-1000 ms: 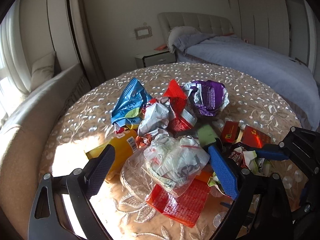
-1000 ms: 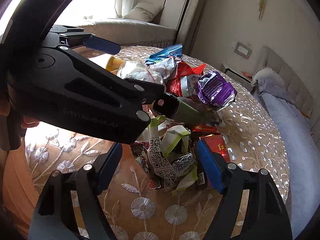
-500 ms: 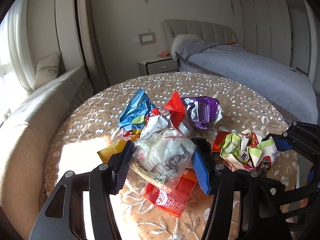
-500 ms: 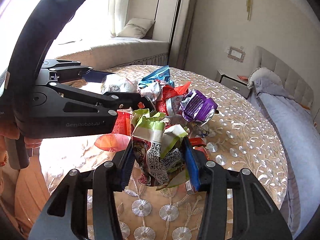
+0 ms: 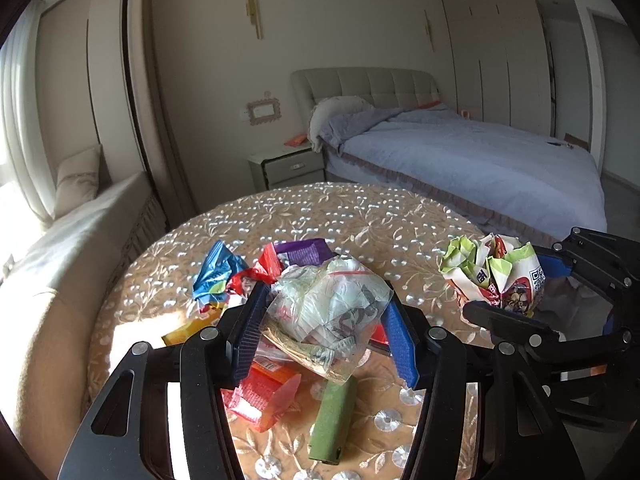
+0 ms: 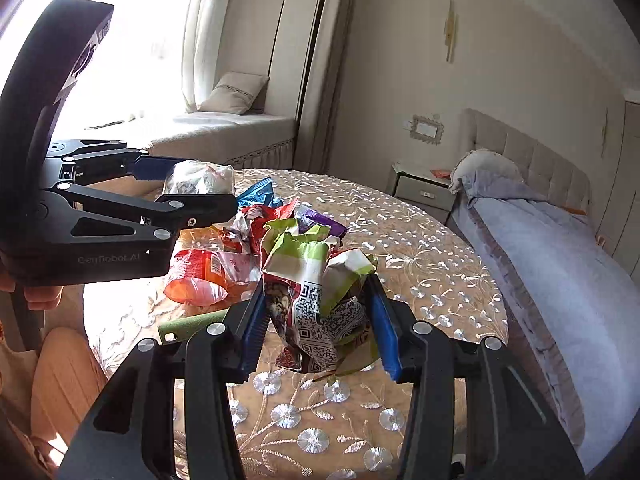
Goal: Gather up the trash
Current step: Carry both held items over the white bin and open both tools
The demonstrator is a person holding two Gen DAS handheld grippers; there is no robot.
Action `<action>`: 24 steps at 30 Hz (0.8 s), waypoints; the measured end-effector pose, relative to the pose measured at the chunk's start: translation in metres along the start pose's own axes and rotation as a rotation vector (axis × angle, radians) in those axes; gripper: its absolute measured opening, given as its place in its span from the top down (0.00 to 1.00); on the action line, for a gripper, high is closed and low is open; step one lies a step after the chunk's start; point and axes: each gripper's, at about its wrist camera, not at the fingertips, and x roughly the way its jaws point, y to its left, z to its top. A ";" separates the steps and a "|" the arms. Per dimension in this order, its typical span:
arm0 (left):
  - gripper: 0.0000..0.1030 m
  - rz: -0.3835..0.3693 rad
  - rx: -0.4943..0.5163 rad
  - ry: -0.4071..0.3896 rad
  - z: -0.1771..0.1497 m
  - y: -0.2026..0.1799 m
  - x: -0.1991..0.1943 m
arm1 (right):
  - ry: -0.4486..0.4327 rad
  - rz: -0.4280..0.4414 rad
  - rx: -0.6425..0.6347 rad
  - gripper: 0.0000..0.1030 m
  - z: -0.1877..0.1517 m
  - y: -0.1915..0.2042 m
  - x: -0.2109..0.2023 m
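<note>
Trash sits heaped on a round table (image 5: pixel 400 220) w/ embroidered cloth, bedroom behind. Left to right in left wrist view: window seat (image 5: pixel 80 216) w/ cushion at far left, nightstand (image 5: pixel 286 168) by the wall, bed (image 5: pixel 460 148) w/ blue-grey cover at right.

On the table, blue wrapper (image 5: pixel 214 276) lies at left of the heap, red wrapper (image 5: pixel 266 266) and purple wrapper (image 5: pixel 304 252) just beside it. Orange packets (image 5: pixel 260 392) lie nearer the camera, under the left gripper; green stick pack (image 5: pixel 332 420) lies flat on the cloth just right of them.

Left gripper (image 5: pixel 324 328) has its blue pads pinching a clear bag (image 5: pixel 332 312) stuffed w/ paper scraps; bag is raised above the heap, bulging up between the fingers.

Right gripper (image 6: pixel 318 328) pinches a crumpled green-and-white wrapper (image 6: pixel 316 280) w/ QR codes, held off the table. In the left view that wrapper (image 5: pixel 494 276) shows at right, apart from the heap, w/ the right gripper's fingers around it. In the right view the left gripper (image 6: pixel 188 188) shows at left w/ the clear bag (image 6: pixel 200 178) in its fingers, above the orange packets (image 6: pixel 200 276); stick pack (image 6: pixel 192 322) lies below, at the table's near side.
</note>
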 end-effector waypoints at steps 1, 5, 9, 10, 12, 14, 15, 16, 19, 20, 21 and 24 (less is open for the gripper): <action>0.47 -0.018 0.012 0.000 0.000 -0.011 0.001 | 0.003 -0.015 0.010 0.53 -0.004 -0.006 -0.006; 0.47 -0.109 0.053 0.006 0.001 -0.058 0.007 | 0.027 -0.093 0.041 0.53 -0.023 -0.035 -0.027; 0.47 -0.209 0.103 0.028 -0.001 -0.110 0.019 | 0.070 -0.173 0.073 0.53 -0.050 -0.062 -0.042; 0.47 -0.221 0.122 0.033 -0.002 -0.123 0.023 | 0.086 -0.197 0.082 0.53 -0.058 -0.069 -0.046; 0.47 -0.258 0.158 0.047 -0.003 -0.149 0.031 | 0.115 -0.239 0.103 0.53 -0.074 -0.084 -0.052; 0.47 -0.294 0.202 0.062 -0.006 -0.176 0.041 | 0.148 -0.266 0.131 0.53 -0.092 -0.100 -0.057; 0.47 -0.304 0.230 0.072 -0.008 -0.189 0.046 | 0.166 -0.273 0.145 0.53 -0.101 -0.108 -0.059; 0.47 -0.316 0.261 0.084 -0.011 -0.201 0.054 | 0.185 -0.274 0.157 0.53 -0.111 -0.116 -0.059; 0.47 -0.352 0.345 0.132 -0.021 -0.237 0.076 | 0.263 -0.296 0.185 0.53 -0.139 -0.135 -0.053; 0.47 -0.367 0.370 0.150 -0.024 -0.247 0.085 | 0.286 -0.290 0.198 0.53 -0.149 -0.143 -0.049; 0.47 -0.384 0.391 0.169 -0.027 -0.256 0.093 | 0.308 -0.279 0.213 0.53 -0.161 -0.150 -0.047; 0.47 -0.437 0.454 0.237 -0.042 -0.287 0.120 | 0.359 -0.252 0.234 0.53 -0.194 -0.163 -0.039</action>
